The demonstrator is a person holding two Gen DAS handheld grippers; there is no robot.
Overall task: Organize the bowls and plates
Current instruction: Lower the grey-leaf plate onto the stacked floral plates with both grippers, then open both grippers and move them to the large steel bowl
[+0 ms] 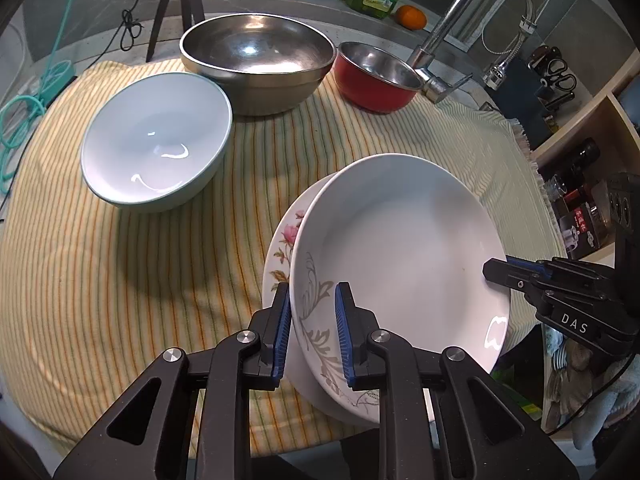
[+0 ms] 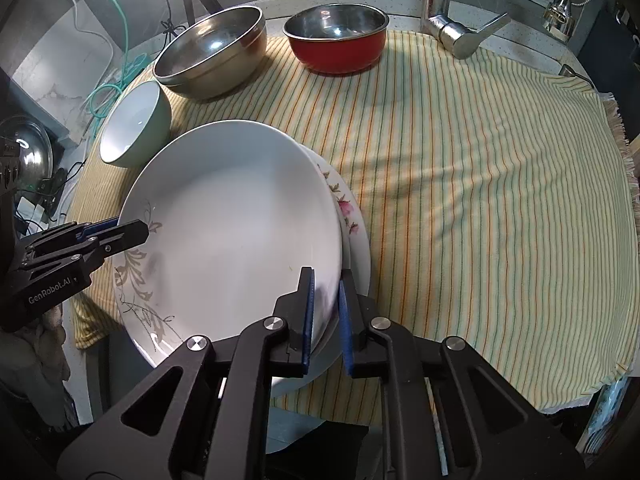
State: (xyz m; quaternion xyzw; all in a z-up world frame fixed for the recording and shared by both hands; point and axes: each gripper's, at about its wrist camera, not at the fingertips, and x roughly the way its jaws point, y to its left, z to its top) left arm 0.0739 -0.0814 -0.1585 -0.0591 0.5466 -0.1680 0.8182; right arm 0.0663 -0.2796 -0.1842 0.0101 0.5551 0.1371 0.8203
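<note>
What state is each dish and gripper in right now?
Grey-leaf plate: tilted, on the floral plate.
Floral plate: underneath, on the cloth.
White bowl: upright, empty.
Steel bowl: upright, empty.
Red bowl: upright, empty.
Left gripper: straddling grey-leaf plate's rim.
Right gripper: straddling its opposite rim.
</note>
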